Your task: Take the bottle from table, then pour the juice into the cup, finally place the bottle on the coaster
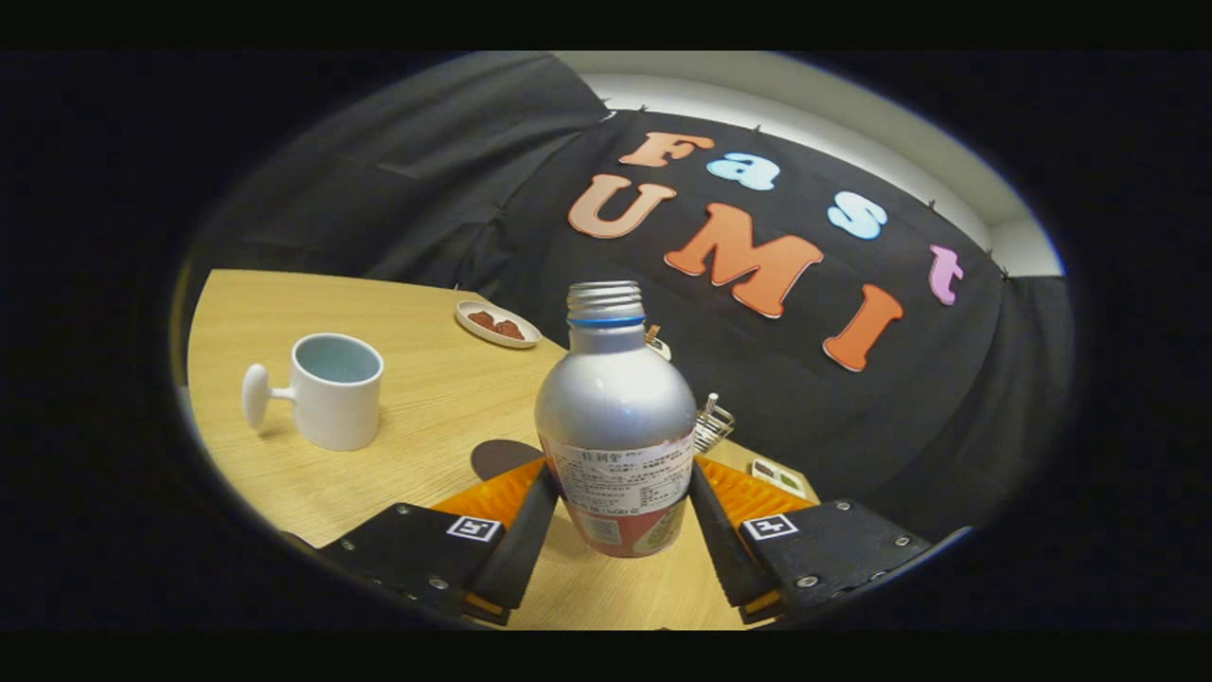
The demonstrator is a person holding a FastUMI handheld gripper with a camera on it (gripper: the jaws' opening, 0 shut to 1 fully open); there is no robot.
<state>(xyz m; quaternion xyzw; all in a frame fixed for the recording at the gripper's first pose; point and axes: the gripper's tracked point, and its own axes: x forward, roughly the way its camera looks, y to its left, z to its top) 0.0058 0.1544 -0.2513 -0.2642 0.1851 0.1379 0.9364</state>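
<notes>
I have the gripper (617, 507) closed on the bottle (615, 417), both fingers pressing its lower body at the label. The cap is off, and the bottle looks lifted clear of the table (417, 417), tilted with the view. I judge the take is done and the pour comes next. A dark disc, probably the coaster (497, 457), lies just behind the left finger. Further off to the left stands the cup (333, 390), upright and apparently empty. Next I must carry the neck over its rim, then tip slowly. A small dish (496, 324) sits beyond.
</notes>
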